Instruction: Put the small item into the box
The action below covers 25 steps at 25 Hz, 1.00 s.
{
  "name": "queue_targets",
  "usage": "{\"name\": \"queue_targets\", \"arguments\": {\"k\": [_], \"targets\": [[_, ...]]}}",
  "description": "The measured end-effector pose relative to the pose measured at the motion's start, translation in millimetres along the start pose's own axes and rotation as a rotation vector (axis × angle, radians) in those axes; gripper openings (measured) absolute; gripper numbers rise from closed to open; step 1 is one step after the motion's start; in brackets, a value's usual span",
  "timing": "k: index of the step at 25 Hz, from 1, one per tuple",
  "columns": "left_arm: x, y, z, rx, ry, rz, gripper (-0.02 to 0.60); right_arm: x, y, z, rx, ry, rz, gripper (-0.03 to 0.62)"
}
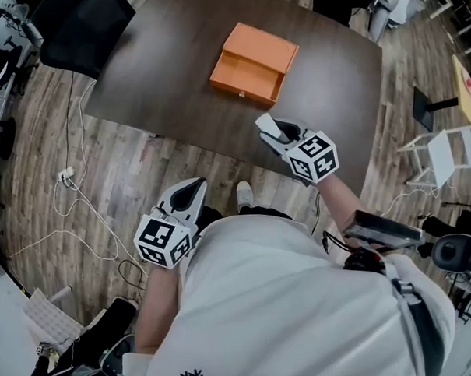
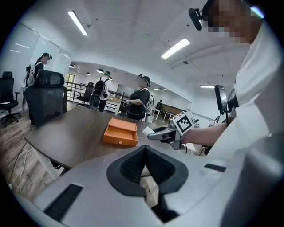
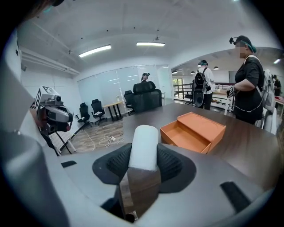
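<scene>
The left gripper [image 1: 194, 186] hangs over the floor off the table's near edge, its jaws closed tip to tip with nothing between them. The right gripper [image 1: 266, 125], at about 2 o'clock from it, is clamped on a small white cylinder [image 3: 144, 146], which stands out past the pads, above the near part of the table. The orange box [image 1: 253, 63] lies at 12 o'clock from that gripper, well apart from it, its shallow drawer [image 3: 188, 136] pulled open toward the person and bare inside.

The table [image 1: 168, 77] is a dark brown wood-grain top and the box is the only thing resting on it. Around it runs grey-brown plank flooring [image 1: 31, 153], with loose white cables [image 1: 72, 198] at 9 o'clock from the left gripper. The room is an open office with a white ceiling.

Counted: two grippers, one cylinder, one box. The right gripper view shows two ceiling light strips [image 3: 95, 50] and three people [image 3: 248, 84] standing beyond the table. A black office chair [image 2: 44, 99] stands at the table's left end in the left gripper view.
</scene>
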State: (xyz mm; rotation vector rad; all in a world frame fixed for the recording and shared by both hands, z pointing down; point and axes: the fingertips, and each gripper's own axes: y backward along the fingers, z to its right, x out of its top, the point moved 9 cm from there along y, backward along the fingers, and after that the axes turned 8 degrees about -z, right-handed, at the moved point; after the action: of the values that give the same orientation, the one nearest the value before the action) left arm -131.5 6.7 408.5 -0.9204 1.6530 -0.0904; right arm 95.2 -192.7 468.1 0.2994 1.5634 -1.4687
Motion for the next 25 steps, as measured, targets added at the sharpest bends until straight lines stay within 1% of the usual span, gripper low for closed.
{"name": "queue_targets", "arguments": {"k": [2, 4, 10, 16, 21, 25], "targets": [[9.8, -3.4, -10.5, -0.025, -0.003, -0.007, 0.008, 5.7, -12.4, 11.8, -0.01, -0.024, -0.011, 0.17], [19.2, -8.0, -26.3, -0.04, -0.022, -0.019, 0.008, 14.4, -24.2, 25.8, -0.028, -0.038, -0.017, 0.17], [54.4, -24.7, -87.9, -0.1, -0.075, -0.039, 0.008, 43.4, -72.1, 70.7, -0.114, -0.087, -0.044, 0.17], [82.9, -22.4, -152.7, -0.168, -0.13, -0.075, 0.008, 67.3, -130.1, 96.8, -0.186, -0.112, -0.112, 0.17], [91.6, -18.5, -196.7, -0.19, -0.137, -0.107, 0.008, 72.4, -169.7, 117.3, -0.231, -0.143, -0.17, 0.17], [93.2, -15.3, -224.3, -0.18, -0.14, -0.116, 0.008, 81.0, -197.0, 134.2, -0.254, -0.131, -0.221, 0.17]]}}
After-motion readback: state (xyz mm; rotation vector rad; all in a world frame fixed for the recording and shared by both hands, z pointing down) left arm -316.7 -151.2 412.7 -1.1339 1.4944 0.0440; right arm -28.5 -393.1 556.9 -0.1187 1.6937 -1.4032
